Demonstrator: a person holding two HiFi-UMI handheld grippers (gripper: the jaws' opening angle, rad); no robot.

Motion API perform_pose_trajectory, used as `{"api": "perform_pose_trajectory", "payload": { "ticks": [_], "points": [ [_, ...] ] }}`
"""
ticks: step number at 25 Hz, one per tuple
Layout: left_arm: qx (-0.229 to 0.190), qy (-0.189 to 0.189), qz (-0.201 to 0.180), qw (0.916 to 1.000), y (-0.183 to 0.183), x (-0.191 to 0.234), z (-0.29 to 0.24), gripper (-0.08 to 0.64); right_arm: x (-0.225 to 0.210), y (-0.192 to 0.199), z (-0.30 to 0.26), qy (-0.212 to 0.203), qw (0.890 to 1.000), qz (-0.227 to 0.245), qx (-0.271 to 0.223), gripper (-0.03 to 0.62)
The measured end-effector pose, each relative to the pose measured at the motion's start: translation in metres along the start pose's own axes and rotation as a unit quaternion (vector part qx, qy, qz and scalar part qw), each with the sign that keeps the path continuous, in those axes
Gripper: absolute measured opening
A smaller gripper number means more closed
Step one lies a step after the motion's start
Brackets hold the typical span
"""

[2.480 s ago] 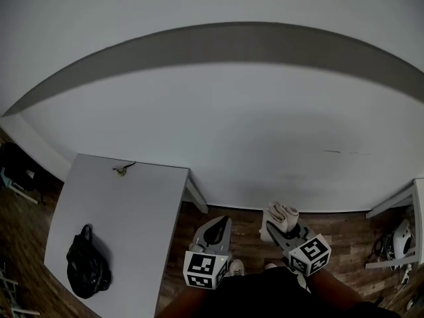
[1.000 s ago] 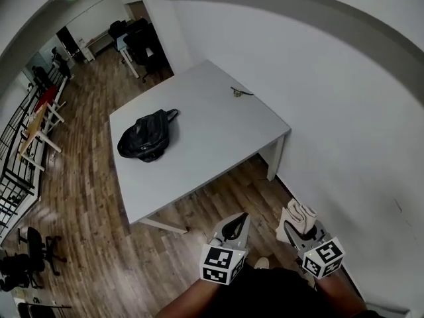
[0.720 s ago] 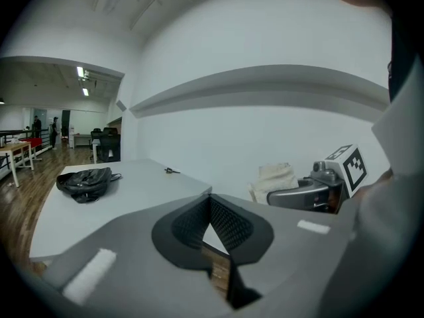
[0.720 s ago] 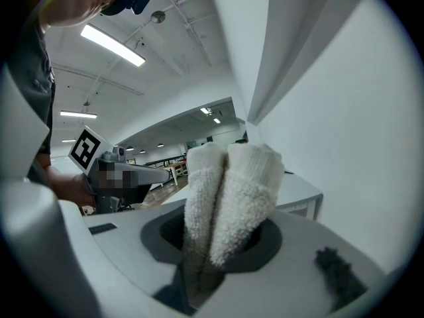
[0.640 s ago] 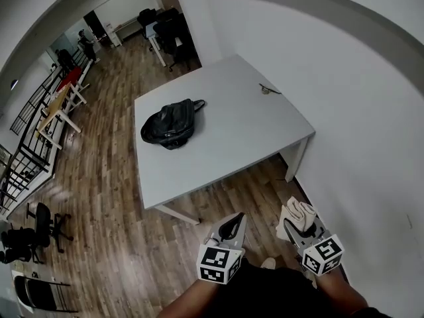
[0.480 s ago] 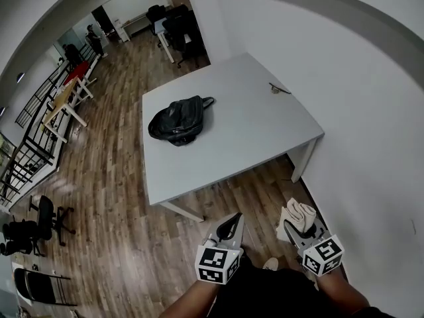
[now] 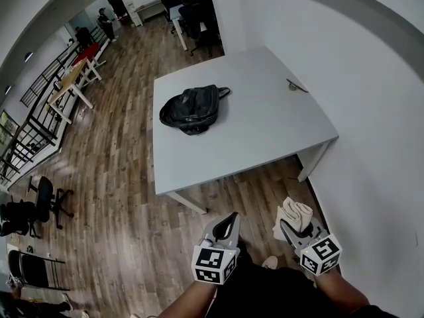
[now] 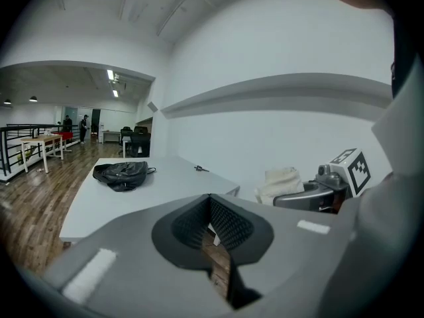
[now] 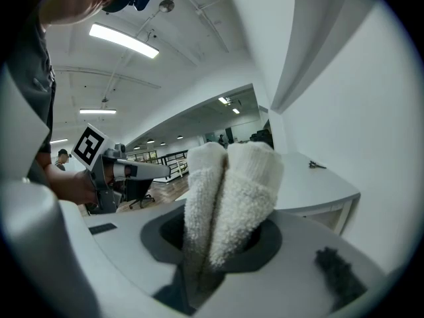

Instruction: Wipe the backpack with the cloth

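A black backpack lies on the far left part of a grey table; it also shows in the left gripper view as the backpack. My right gripper is shut on a folded cream cloth, which fills the right gripper view as the cloth. My left gripper is shut with nothing in it, its jaws meeting in the left gripper view. Both grippers hang over the wooden floor, well short of the table.
A small dark object lies near the table's far right edge. A white wall runs along the right. Office chairs and other desks stand to the left and far back on the wooden floor.
The view has swung from the wall onto the table, and the table and backpack have shifted rightward and nearer. Both grippers keep their places, the cloth still held.
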State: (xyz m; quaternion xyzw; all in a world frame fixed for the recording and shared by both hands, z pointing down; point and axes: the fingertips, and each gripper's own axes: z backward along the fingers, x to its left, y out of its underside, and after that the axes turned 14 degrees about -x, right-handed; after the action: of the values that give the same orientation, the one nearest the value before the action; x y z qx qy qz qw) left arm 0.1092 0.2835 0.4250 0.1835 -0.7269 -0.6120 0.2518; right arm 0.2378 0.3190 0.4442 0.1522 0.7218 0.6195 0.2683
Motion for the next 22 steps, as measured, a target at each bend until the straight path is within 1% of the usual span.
{"api": "perform_pose_trajectory", "payload": {
  "ticks": [3,13,22],
  "points": [
    [-0.002,-0.005,0.002,1.0,-0.004,0.012,-0.003,0.008,0.001,-0.003,-0.011,-0.002,1.0,0.001,0.001,0.097],
    [-0.006,0.0,0.006,1.0,-0.013,0.047,-0.025,0.008,-0.006,-0.009,-0.053,0.003,1.0,0.002,0.005,0.097],
    [0.007,-0.018,0.02,0.9996,-0.012,0.093,-0.038,0.008,-0.006,-0.011,-0.106,-0.014,1.0,-0.006,0.02,0.097]
  ]
}}
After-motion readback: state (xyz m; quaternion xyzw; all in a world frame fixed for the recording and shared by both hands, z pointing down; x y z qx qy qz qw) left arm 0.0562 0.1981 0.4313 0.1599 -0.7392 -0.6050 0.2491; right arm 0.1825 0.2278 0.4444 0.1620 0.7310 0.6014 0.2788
